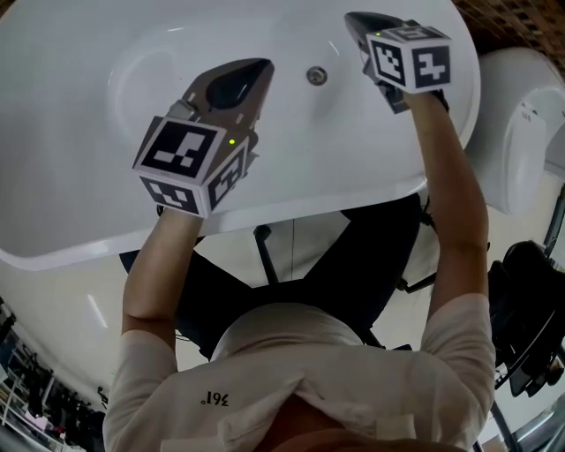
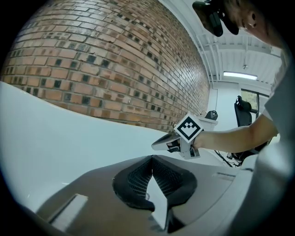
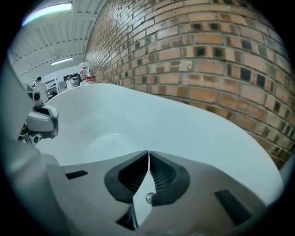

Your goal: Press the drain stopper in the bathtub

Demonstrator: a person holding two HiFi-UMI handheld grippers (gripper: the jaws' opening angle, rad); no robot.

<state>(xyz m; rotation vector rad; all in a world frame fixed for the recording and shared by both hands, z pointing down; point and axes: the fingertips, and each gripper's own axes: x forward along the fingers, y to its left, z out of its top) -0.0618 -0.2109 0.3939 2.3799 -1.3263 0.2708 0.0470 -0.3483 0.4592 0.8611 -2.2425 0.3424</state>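
Note:
The round chrome drain stopper (image 1: 316, 75) sits in the floor of the white bathtub (image 1: 106, 238). Both grippers hang over the tub, apart from the stopper. My left gripper (image 1: 261, 65) is to the stopper's left, its jaws shut on nothing. My right gripper (image 1: 352, 18) is to the stopper's upper right, also shut and empty. In the right gripper view the stopper (image 3: 149, 198) shows as a small shiny ball below the closed jaws of the right gripper (image 3: 148, 153). The left gripper view shows the closed left gripper (image 2: 152, 159) with the right gripper (image 2: 156, 146) beyond it.
A brick wall (image 3: 207, 55) runs behind the tub. A white toilet (image 1: 521, 132) stands to the right of the tub, with a black chair (image 1: 530, 309) near it. The tub's near rim (image 1: 265, 212) crosses below both grippers.

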